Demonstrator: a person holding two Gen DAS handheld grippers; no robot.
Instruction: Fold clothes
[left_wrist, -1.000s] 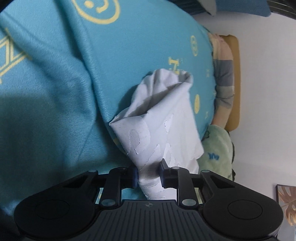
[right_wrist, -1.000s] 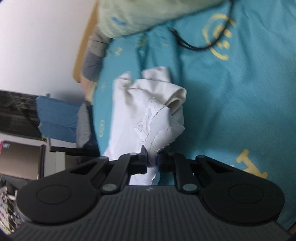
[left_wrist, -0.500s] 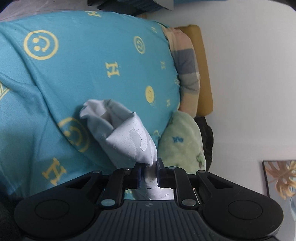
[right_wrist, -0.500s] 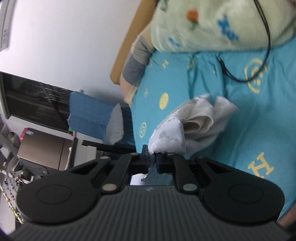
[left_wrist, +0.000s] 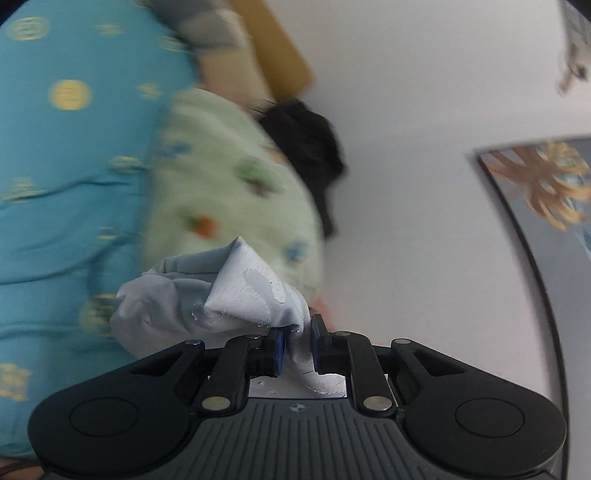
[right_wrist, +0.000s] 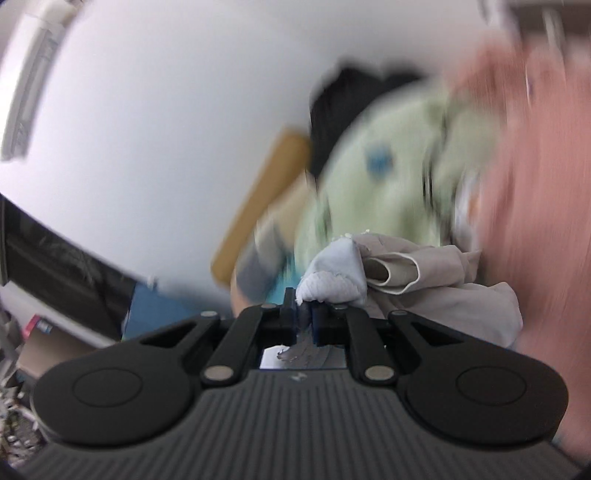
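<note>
Left gripper (left_wrist: 297, 345) clamped on bunched white garment (left_wrist: 236, 295), blue pads nearly together with cloth pinched between. Garment lifted, bundle hanging just ahead of fingers, in front of teal bedsheet (left_wrist: 70, 177) and green pillow (left_wrist: 225, 184). Bare white wall (left_wrist: 406, 166) to right; framed picture (left_wrist: 546, 184) at far right edge. Right gripper (right_wrist: 303, 314) likewise closed tight on another corner of garment (right_wrist: 424, 284), folds trailing right. Blurred pink mass (right_wrist: 546, 221) close on right; wall (right_wrist: 166, 129) open on left.
</note>
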